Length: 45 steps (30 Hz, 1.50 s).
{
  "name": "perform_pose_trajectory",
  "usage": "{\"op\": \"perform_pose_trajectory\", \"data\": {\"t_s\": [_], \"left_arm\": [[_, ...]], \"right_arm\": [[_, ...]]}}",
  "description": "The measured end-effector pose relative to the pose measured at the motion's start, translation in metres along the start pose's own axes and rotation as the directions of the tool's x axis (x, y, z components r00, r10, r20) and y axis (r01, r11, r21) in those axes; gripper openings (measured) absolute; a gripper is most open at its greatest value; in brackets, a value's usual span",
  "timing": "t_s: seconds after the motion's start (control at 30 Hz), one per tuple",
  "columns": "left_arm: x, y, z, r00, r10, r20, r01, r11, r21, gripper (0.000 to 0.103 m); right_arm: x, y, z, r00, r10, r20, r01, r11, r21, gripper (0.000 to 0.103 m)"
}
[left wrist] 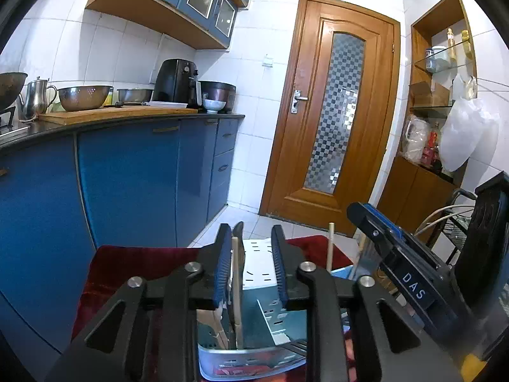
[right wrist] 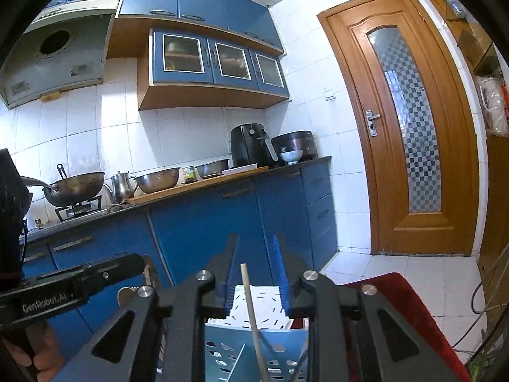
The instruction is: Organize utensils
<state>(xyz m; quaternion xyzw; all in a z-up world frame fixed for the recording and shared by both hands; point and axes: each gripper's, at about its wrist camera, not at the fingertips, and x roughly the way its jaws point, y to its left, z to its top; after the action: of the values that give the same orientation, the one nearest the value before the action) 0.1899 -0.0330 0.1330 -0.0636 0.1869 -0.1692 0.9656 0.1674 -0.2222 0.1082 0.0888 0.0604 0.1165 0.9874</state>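
A blue perforated utensil caddy (left wrist: 251, 358) with a white slotted divider (left wrist: 259, 265) stands on a red cloth (left wrist: 127, 264). My left gripper (left wrist: 251, 232) is open above it. A flat wooden utensil handle (left wrist: 236, 264) and a dark one (left wrist: 239, 227) stand in the caddy beside the left pad, clear of the right pad. In the right wrist view my right gripper (right wrist: 254, 238) is open over the caddy (right wrist: 229, 334). A thin wooden stick (right wrist: 251, 305) stands upright between its pads, and neither pad touches it. That stick (left wrist: 331, 245) also shows in the left wrist view.
Blue floor cabinets (left wrist: 127, 184) run along the left under a counter with steel bowls (left wrist: 84, 97) and a black air fryer (left wrist: 176, 82). A wooden door (left wrist: 334, 117) stands ahead. A wire rack with cables (left wrist: 451, 222) is at right. A hand (right wrist: 44, 350) holds the left gripper's body.
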Motion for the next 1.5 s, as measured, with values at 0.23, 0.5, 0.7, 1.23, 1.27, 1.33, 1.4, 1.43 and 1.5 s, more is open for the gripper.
{"op": "perform_pose_trajectory", "data": {"t_s": [0.23,0.5,0.7,1.23,1.27,1.33,1.4,1.43,1.5], "left_arm": [[-0.023,-0.007,0.001,1.0,0.001,0.004,-0.001,1.0,0.011,0.026],[-0.058,-0.013,-0.001,1.0,0.028,0.008,-0.028,1.0,0.007,0.027],[-0.078,-0.015,-0.01,0.999,0.05,0.003,-0.05,0.999,-0.009,0.036],[-0.076,-0.016,-0.081,0.979,0.199,-0.045,-0.198,0.98,0.007,0.066],[-0.073,-0.016,-0.083,0.977,0.207,-0.048,-0.207,0.978,0.011,0.066],[-0.067,-0.013,-0.088,0.974,0.218,-0.056,-0.218,0.976,0.014,0.066],[-0.062,-0.012,-0.092,0.974,0.218,-0.061,-0.218,0.976,0.01,0.066],[-0.06,-0.011,-0.095,0.974,0.215,-0.064,-0.215,0.977,0.005,0.066],[-0.055,-0.01,-0.1,0.974,0.216,-0.066,-0.216,0.976,0.0,0.066]], "right_arm": [[-0.022,-0.003,0.012,0.999,0.033,-0.013,-0.032,0.998,0.046,0.029],[-0.058,0.001,0.02,0.996,0.062,-0.058,-0.058,0.996,0.063,0.031],[-0.083,0.007,0.01,0.991,0.074,-0.11,-0.067,0.996,0.066,0.034],[-0.103,0.008,-0.055,0.976,-0.02,-0.217,0.022,1.0,0.005,0.072],[-0.102,0.006,-0.058,0.975,-0.031,-0.222,0.032,0.999,-0.001,0.072],[-0.1,0.002,-0.064,0.972,-0.047,-0.23,0.047,0.999,-0.005,0.073],[-0.099,0.0,-0.067,0.971,-0.054,-0.234,0.054,0.999,-0.008,0.075],[-0.098,-0.001,-0.071,0.97,-0.06,-0.235,0.059,0.998,-0.01,0.075],[-0.096,-0.003,-0.075,0.968,-0.068,-0.24,0.066,0.998,-0.014,0.075]]}}
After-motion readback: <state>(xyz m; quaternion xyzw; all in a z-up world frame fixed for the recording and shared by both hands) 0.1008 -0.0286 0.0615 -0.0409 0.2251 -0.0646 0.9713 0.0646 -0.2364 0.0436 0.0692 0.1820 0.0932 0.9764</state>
